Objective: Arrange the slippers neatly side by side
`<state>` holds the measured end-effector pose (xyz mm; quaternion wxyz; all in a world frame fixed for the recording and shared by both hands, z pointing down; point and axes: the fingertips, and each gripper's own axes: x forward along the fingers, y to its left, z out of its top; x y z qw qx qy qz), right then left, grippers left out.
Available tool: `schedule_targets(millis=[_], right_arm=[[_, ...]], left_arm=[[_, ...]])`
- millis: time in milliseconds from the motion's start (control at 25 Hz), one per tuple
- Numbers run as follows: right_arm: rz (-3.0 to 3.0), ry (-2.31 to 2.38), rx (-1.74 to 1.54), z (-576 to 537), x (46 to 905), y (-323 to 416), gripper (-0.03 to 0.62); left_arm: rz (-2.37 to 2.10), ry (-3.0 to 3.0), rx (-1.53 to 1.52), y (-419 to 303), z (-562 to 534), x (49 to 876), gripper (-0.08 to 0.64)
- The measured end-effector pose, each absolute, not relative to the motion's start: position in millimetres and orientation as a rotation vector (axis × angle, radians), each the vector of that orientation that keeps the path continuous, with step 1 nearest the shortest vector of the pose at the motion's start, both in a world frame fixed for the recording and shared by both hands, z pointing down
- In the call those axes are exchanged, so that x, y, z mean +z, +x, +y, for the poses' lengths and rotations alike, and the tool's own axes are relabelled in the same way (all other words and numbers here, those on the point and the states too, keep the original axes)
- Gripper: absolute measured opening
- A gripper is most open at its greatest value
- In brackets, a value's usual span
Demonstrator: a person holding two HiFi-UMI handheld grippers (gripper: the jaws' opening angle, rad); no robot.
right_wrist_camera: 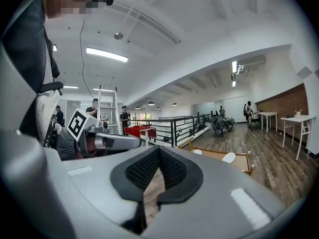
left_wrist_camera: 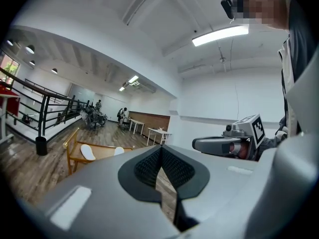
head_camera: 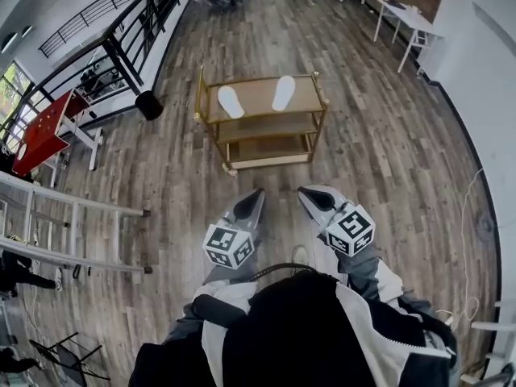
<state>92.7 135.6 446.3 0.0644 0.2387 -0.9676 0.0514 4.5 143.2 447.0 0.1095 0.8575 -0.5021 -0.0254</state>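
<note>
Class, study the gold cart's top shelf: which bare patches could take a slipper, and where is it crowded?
On the gold-framed cart's top shelf, bare wood lies between the left white slipper and the right white slipper, and along the shelf's near edge. Nowhere is crowded; the side margins are narrower.

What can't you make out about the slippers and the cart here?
- Head view: the left-hand slipper and right-hand slipper are too small to tell sole from top.
- Head view: on the cart, the top shelf covers most of the lower shelves.
- Left gripper view: the body of the left gripper hides the cart's base and part of one slipper.
</note>
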Motion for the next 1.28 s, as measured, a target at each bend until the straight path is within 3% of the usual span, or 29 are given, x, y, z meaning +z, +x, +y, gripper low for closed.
schedule_targets(millis=[800,1280], right_arm=[[-2.952,0.571,0.169,-47,456,95,0.003],[-2.908,0.706,0.142,-189,451,34,0.003]], left_arm=[[-1.618,2.427,-0.066,4,-26,456,0.012],[-1.533,2.494,-0.114,-69,-180,449,0.012]])
